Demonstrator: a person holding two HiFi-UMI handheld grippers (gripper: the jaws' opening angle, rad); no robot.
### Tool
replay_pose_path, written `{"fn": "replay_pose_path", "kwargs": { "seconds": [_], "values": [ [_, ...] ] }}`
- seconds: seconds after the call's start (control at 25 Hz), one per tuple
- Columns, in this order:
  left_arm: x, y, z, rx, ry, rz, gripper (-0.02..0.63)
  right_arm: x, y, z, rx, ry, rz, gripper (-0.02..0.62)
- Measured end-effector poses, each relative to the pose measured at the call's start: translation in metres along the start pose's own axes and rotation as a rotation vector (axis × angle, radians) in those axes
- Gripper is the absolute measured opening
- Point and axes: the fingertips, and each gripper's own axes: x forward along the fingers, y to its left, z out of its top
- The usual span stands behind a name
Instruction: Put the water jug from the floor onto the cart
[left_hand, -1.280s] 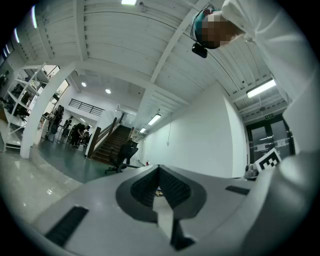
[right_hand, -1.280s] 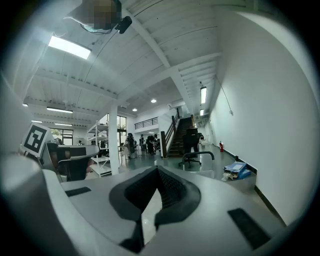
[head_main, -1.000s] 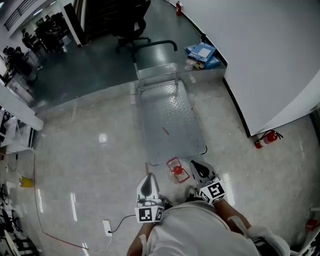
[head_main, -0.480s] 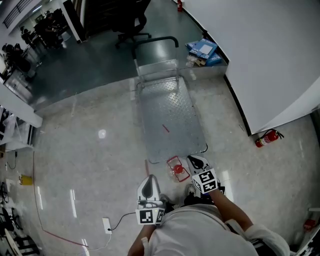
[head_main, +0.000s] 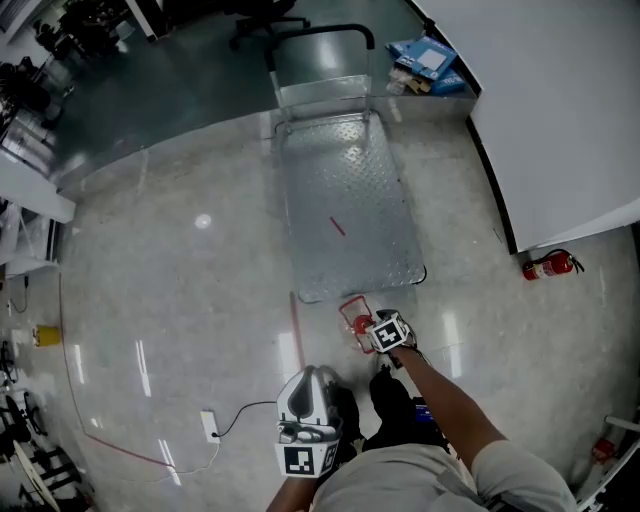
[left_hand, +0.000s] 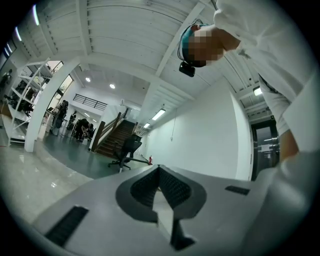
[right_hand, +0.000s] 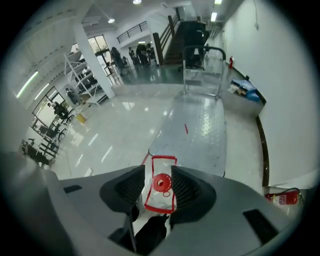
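Note:
The water jug (head_main: 355, 322) is clear with a red cap and red handle frame. It stands on the floor just in front of the near edge of the flat metal cart (head_main: 350, 200). My right gripper (head_main: 375, 330) points steeply down right over it. In the right gripper view the jug's red cap (right_hand: 161, 182) shows between the jaws of the right gripper (right_hand: 157, 170), which have just been opening and do not press on it. My left gripper (head_main: 312, 374) is held level by my body, away from the jug. In its own view the left gripper (left_hand: 159, 169) is shut on nothing.
The cart's push handle (head_main: 320, 35) is at its far end. A white wall (head_main: 560, 120) runs along the right, with a fire extinguisher (head_main: 548, 265) at its foot and blue boxes (head_main: 430, 60) farther back. An office chair (head_main: 265, 15) stands beyond the cart. A white cable (head_main: 208, 425) lies on the floor at my left.
My right gripper has dropped from beside my body down over the jug and tilted to point downward. The view has leaned forward. The left gripper has stayed where it was.

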Motion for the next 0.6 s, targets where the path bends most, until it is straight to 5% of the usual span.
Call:
{"fn": "replay_pose_path", "kwargs": {
  "seconds": [0.16,0.6],
  "values": [
    [-0.004,0.017,-0.020,-0.020,0.023,0.023,0.003,0.052,0.005,-0.036,-0.006,0.107,0.019,0.213],
    [-0.009,0.055,-0.091,-0.060,0.122,0.081,0.003,0.135,0.013,-0.071,0.008,0.203,0.004,0.261]
  ]
}}
